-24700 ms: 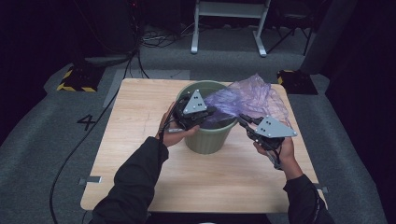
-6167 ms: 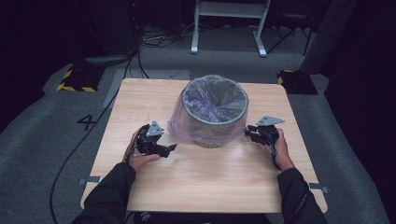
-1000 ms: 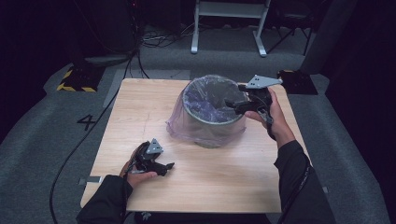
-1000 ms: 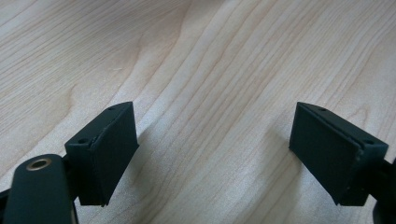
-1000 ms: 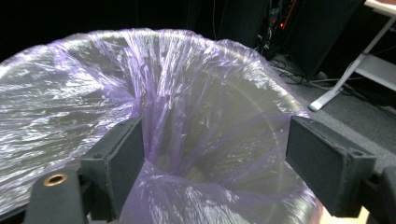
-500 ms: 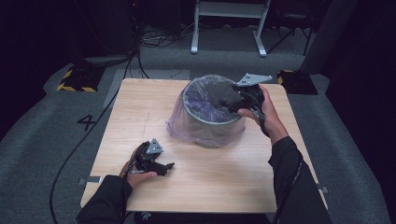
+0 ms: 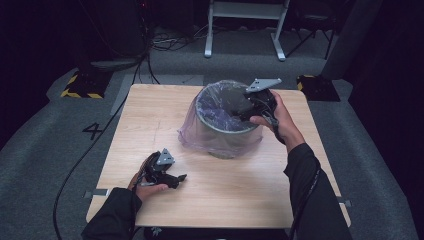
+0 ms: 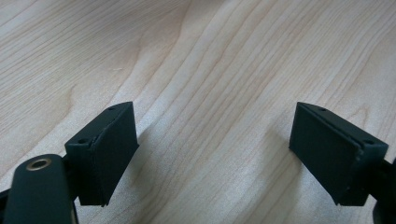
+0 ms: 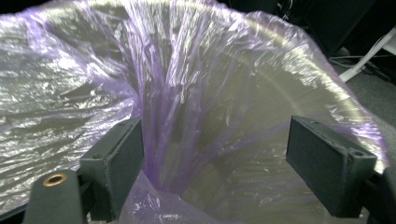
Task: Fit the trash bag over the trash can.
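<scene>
Over the far middle of the pale wooden surface stands the round grey bin, lined with a thin purple plastic bag whose edge is folded down over the outside. The right tool dips into the bin's mouth from the right rim. Its jaws stand wide apart in the right gripper view, clamped on nothing, with a bunched fold of purple film rising between them and brushing the left one. The risk, as I judge it: a careless close or pull could snag that fold, drag the liner off the rim or tear the thin film. At the near left, the left tool rests low on the wood, jaws wide apart and empty, well apart from the bin.
</scene>
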`<state>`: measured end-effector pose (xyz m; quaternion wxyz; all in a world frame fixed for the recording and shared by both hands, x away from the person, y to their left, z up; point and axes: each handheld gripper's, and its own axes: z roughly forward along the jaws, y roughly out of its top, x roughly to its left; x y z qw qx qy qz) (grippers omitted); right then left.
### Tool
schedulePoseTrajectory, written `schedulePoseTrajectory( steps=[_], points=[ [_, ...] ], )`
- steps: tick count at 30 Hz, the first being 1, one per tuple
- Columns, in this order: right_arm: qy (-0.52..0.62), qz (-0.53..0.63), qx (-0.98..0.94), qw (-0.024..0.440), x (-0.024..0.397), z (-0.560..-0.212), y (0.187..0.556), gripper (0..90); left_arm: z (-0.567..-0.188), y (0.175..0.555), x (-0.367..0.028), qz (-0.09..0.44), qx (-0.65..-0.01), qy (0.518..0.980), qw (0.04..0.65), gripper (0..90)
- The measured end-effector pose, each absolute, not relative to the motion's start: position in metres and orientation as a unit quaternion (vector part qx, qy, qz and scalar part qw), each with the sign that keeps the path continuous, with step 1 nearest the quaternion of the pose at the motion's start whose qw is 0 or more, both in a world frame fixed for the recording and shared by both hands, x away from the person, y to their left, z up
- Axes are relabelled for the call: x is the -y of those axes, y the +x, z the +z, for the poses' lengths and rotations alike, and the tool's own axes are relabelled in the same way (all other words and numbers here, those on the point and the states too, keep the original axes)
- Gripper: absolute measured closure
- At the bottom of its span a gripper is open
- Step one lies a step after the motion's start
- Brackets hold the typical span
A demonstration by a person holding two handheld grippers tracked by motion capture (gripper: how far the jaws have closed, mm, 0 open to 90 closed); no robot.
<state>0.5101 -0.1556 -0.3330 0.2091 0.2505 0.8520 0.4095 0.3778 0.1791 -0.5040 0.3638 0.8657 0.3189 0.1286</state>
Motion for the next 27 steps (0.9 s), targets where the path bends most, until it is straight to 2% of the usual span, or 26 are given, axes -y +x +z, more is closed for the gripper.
schedulePoseTrajectory(
  steps=[8, 27],
  points=[
    [0.246, 0.386, -0.867, 0.198, 0.153, -0.333, 0.513, 18.8, -0.504, 0.378, -0.179, 0.129, -0.319, 0.866, 0.364, 14.7],
    [0.224, 0.266, -0.915, 0.205, 0.135, -0.335, 0.516, 17.1, -0.504, 0.378, -0.179, 0.129, -0.319, 0.866, 0.364, 14.7]
  ],
)
